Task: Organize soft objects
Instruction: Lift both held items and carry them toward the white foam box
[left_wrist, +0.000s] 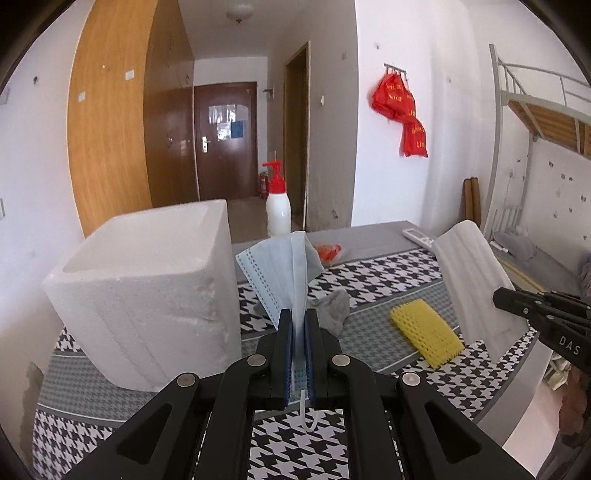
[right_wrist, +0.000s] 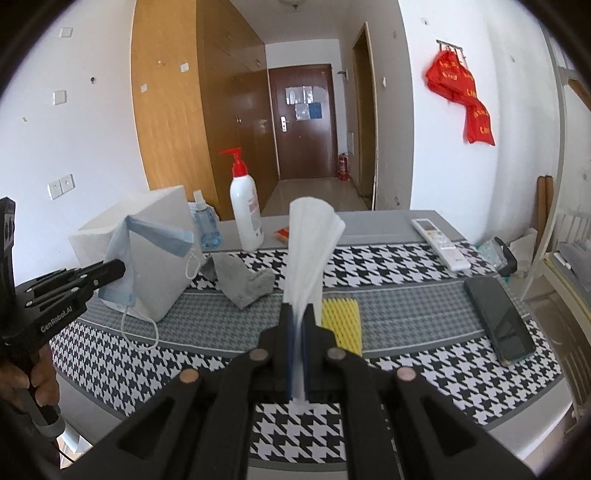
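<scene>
Left wrist: my left gripper (left_wrist: 298, 325) pinched the blue mask (left_wrist: 280, 269) above the desk (left_wrist: 388, 269), beside the foam box (left_wrist: 147, 295); its interior was hidden. Right wrist: my right gripper (right_wrist: 297, 321) pinched the white mask (right_wrist: 310, 240). I judged either thin mask might slip out.

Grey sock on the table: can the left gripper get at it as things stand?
Probably not yet. The path to the grey sock looks open just ahead, but the left gripper is shut on the blue face mask, which it would have to drop first, perhaps into the foam box beside it.
</scene>
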